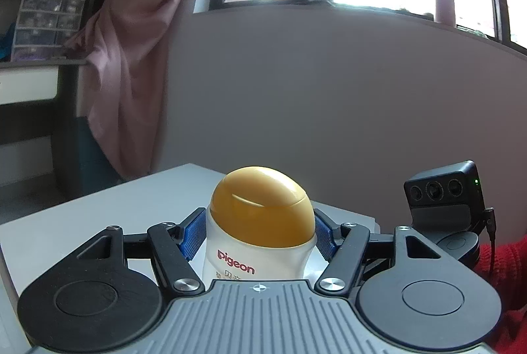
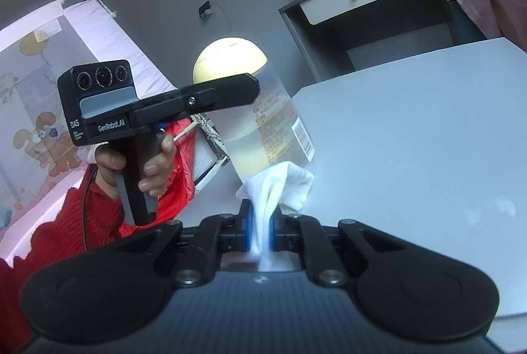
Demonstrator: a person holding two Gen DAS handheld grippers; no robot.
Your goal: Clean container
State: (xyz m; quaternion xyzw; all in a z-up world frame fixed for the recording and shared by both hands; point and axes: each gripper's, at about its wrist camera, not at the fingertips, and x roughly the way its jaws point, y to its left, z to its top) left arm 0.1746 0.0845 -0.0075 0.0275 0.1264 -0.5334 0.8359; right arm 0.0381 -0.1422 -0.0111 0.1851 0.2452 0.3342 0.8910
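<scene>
A white Pigeon bottle point(image 1: 257, 258) with a rounded yellow cap point(image 1: 263, 205) stands upright between the blue pads of my left gripper point(image 1: 260, 233), which is shut on it. In the right wrist view the same bottle point(image 2: 280, 126) is held up above the white table point(image 2: 411, 140) by the left gripper's black body. My right gripper point(image 2: 260, 230) is shut on a white cloth point(image 2: 280, 186). The cloth's bunched end touches the lower part of the bottle's label side.
The white table point(image 1: 98, 212) lies below the bottle. A grey wall and bright window are behind it, a pink curtain point(image 1: 131, 57) and drawer shelves point(image 1: 42, 21) to the left. The right-hand device point(image 1: 444, 192) and a red sleeve point(image 1: 504, 258) are at the right.
</scene>
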